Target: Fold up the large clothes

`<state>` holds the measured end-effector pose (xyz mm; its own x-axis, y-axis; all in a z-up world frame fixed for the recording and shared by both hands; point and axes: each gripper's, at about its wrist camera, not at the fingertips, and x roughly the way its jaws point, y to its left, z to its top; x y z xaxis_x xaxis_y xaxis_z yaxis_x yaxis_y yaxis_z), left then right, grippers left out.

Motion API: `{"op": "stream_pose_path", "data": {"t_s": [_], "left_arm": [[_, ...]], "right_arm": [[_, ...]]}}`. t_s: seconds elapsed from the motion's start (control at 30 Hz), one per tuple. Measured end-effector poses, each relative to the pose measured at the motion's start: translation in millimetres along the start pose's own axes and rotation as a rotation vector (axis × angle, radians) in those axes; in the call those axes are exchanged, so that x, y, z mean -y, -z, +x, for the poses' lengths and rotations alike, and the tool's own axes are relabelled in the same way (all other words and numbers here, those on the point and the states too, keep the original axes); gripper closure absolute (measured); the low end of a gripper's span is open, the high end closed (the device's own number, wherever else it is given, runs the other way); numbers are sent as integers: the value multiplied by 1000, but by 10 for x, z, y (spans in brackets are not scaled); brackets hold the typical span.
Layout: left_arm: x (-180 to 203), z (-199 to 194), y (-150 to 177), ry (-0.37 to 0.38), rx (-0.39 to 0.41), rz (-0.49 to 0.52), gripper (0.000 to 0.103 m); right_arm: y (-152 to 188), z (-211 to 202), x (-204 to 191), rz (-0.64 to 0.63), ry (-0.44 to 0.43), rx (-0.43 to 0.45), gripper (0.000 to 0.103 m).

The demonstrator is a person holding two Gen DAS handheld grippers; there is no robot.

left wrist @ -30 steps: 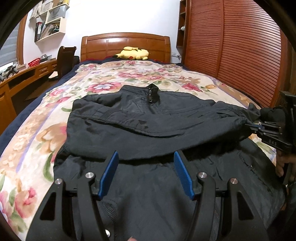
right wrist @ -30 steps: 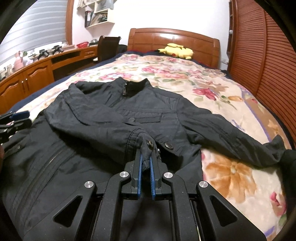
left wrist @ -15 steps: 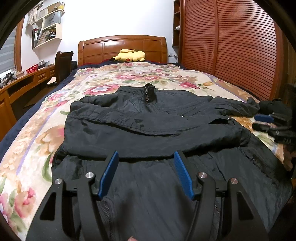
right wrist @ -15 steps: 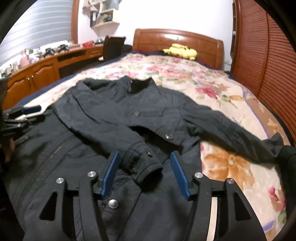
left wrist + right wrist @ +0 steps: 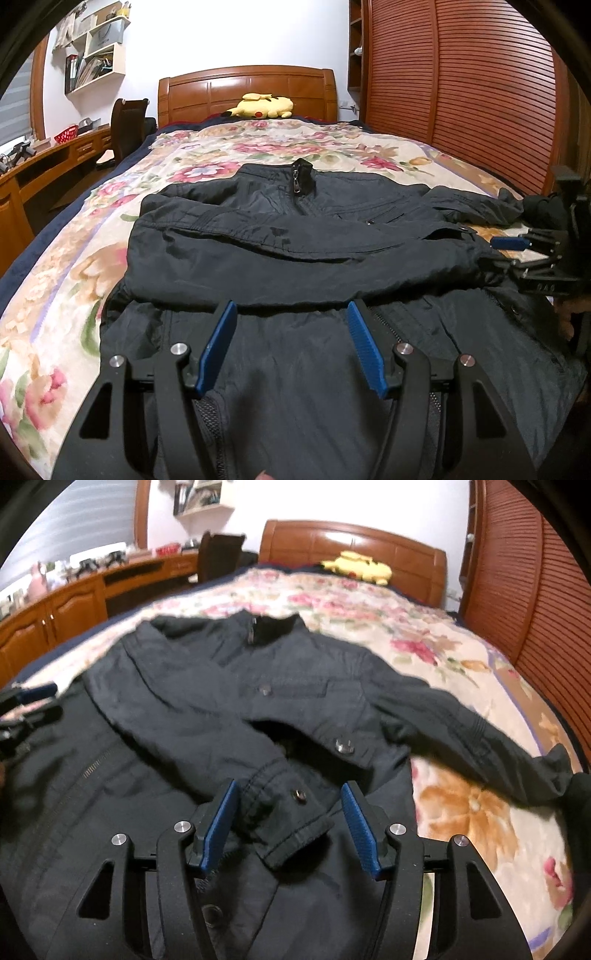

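A black jacket [image 5: 295, 240] lies front up on the floral bedspread [image 5: 74, 266], collar toward the headboard. One sleeve is folded across its chest, with the cuff [image 5: 291, 812] lying between my right gripper's open blue pads [image 5: 356, 823]. The other sleeve [image 5: 480, 734] stretches out to the right over the bedspread. My left gripper [image 5: 291, 314] is open and empty above the jacket's lower front. My right gripper [image 5: 290, 794] is open and holds nothing; it also shows in the left wrist view [image 5: 517, 254] at the right edge.
A yellow plush toy [image 5: 262, 107] lies by the wooden headboard [image 5: 247, 88]. A slatted wooden wardrobe [image 5: 461, 92] runs along the right side. A wooden desk [image 5: 44, 162] and a chair [image 5: 127, 125] stand to the left of the bed.
My right gripper has opened and let go of the sleeve cuff, which now lies on the jacket. It has pulled back slightly. My left gripper has stayed open over the hem.
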<state>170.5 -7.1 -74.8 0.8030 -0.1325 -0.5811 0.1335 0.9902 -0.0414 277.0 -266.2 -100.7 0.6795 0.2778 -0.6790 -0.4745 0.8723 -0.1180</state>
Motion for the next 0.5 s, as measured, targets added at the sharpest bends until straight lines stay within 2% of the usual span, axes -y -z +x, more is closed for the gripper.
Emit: {"op": "stream_pose_path", "data": {"t_s": [0.2, 0.4, 0.5], "left_arm": [[-10, 15, 9, -2, -2, -1, 42], [-12, 24, 9, 2, 1, 2, 42], [-24, 41, 21, 7, -2, 0, 42]], "right_arm": [[92, 71, 50, 17, -3, -38, 44], [78, -169, 227, 76, 8, 21, 44], [34, -323, 436, 82, 69, 43, 44]]}}
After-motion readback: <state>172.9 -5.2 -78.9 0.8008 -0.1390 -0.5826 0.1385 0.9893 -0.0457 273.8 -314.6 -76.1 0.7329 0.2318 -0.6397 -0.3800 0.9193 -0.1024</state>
